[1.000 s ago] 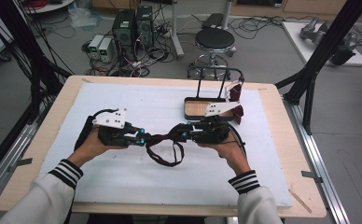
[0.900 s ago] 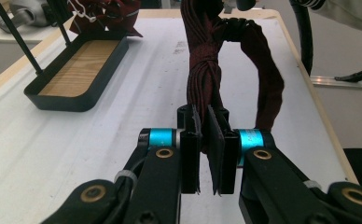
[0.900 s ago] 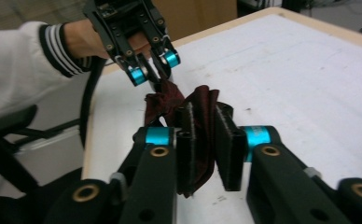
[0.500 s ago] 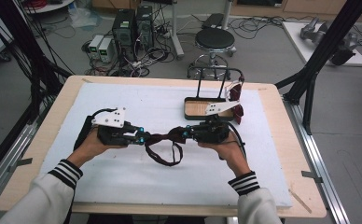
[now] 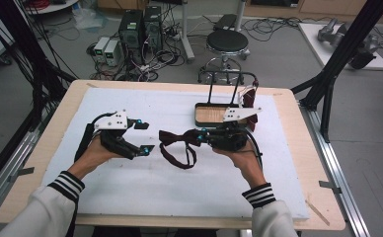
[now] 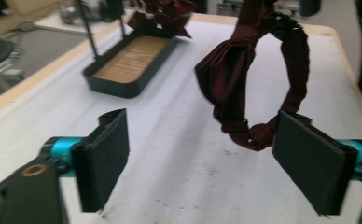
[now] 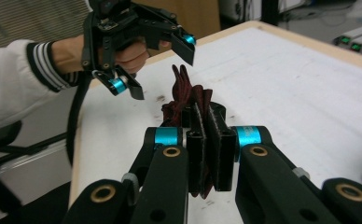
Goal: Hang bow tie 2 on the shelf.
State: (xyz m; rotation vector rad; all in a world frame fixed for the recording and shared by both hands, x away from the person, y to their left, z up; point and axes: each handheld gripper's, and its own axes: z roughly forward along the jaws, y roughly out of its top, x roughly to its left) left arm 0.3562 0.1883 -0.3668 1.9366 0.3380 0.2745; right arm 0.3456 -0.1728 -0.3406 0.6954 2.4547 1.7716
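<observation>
A dark red bow tie (image 5: pixel 172 138) with a looped strap hangs just above the white mat. My right gripper (image 5: pixel 199 134) is shut on its strap end, and the pads (image 7: pixel 221 140) pinch the cloth (image 7: pixel 184 93). My left gripper (image 5: pixel 145 137) has just been opening and now stands open to the left of the bow, touching nothing. In the left gripper view the bow tie (image 6: pixel 226 74) hangs beyond the wide-apart jaws (image 6: pixel 205 163), close to the right pad. The right gripper view shows the left gripper (image 7: pixel 162 70) open above the bow.
A black tray (image 5: pixel 197 116) with a wooden bottom stands on the mat behind my right hand, under a black wire stand (image 5: pixel 229 79). Another dark red piece (image 5: pixel 248 96) hangs at the stand's right. A stool (image 5: pixel 227 42) and computers stand beyond the table.
The left gripper's jaws have opened and let go of the bow tie, and it has drawn a little to the left. The right gripper still holds the tie in place.
</observation>
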